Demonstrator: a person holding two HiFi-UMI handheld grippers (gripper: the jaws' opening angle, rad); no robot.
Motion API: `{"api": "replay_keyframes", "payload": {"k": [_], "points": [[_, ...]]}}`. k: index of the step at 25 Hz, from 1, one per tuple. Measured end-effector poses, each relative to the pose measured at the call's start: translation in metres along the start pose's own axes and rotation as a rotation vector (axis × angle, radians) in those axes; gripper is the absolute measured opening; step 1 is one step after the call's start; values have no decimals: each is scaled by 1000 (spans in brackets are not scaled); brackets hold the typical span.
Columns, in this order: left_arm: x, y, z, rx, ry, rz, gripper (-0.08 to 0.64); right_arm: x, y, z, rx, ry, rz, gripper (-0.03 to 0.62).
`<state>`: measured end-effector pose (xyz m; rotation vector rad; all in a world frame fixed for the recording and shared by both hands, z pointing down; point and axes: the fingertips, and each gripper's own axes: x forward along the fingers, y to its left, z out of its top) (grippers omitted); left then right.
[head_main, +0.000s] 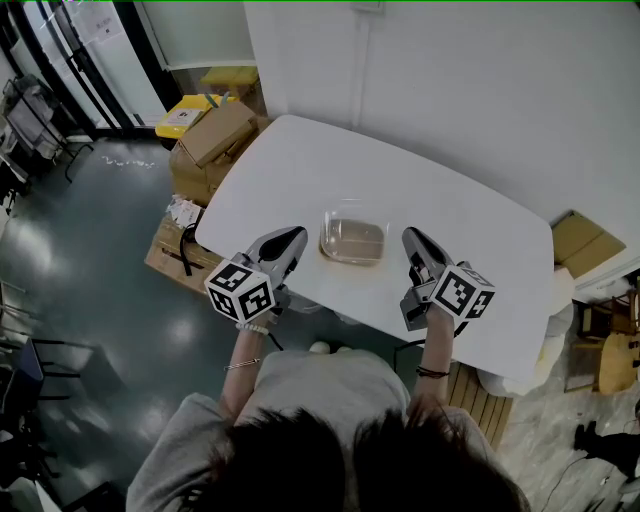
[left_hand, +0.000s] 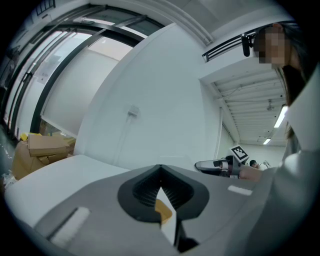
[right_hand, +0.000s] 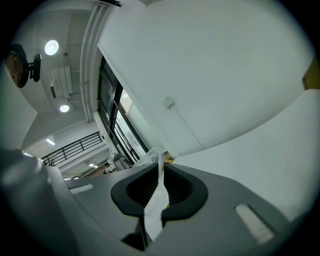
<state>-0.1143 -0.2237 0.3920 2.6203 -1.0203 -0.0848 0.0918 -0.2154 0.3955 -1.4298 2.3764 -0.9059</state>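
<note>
Clear plastic film (right_hand: 156, 205): a thin strip of it is pinched between the closed jaws of the right hand-held gripper (head_main: 410, 236), standing up past the tips. The left hand-held gripper (head_main: 297, 236) is likewise drawn shut. A pale sliver (left_hand: 166, 202) with a tan patch beside it is seen in its slot and is judged to be the same film.

- Position: the film is strung over the white worktop (head_main: 300, 160), between the two grippers and about a clear plastic container (head_main: 353, 240) near the front edge. Whether the film is a bag, a wrap or a lid flap cannot be told.
- Handling, as judged: both pinches are best held level and equally firm. Tension should be taken up slowly, since film this thin is likely to slip out or tear under a jerk. The two grippers should be moved together so that the container is not tipped or dragged.
- Materials: the film is glossy, limp, near-transparent and creased at the pinch. The container is a shallow, rounded rectangle with clear walls and flat tan contents. The jaw pads are dark and ribbed, set in smooth grey shells. The worktop is matt with rounded corners.
- Surroundings: cardboard boxes (head_main: 215, 135) are stacked on the floor past the far left corner.
</note>
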Motion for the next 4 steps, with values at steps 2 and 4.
{"api": "replay_keyframes", "payload": {"k": [2,4], "points": [[0,0,0,0,0,-1,-5,1,1,0,0,0,0,46],[0,0,1,-1,-1,-2,-6,1,1,0,-1,0,-1,46]]}}
